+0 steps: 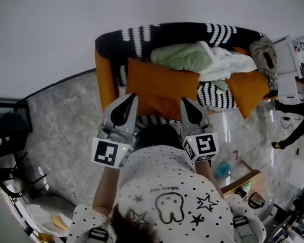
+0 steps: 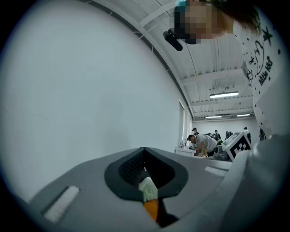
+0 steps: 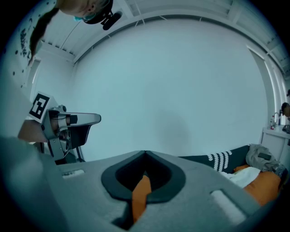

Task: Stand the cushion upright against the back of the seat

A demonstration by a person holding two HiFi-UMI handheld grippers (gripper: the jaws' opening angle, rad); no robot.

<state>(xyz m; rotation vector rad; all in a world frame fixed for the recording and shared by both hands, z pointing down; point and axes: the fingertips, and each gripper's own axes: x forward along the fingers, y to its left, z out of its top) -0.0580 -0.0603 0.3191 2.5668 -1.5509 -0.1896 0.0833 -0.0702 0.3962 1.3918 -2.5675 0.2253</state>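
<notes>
An orange cushion (image 1: 161,88) stands broadside over the sofa seat, in front of the black backrest with white stripes (image 1: 172,32). My left gripper (image 1: 130,99) is shut on its lower left edge. My right gripper (image 1: 186,103) is shut on its lower right edge. In the left gripper view, orange fabric (image 2: 151,209) is pinched between the closed jaws (image 2: 145,152), with a pale green-white bit above it. In the right gripper view, a fold of orange fabric (image 3: 140,195) sits in the closed jaws (image 3: 145,156). The cushion hides the seat beneath it.
A green blanket (image 1: 181,56) and white cloth (image 1: 223,64) are heaped on the sofa behind the cushion. A second orange cushion (image 1: 247,90) leans at the right end, a grey bag (image 1: 265,50) beyond it. The sofa's orange arm (image 1: 104,78) is left; white equipment (image 1: 287,64) stands right.
</notes>
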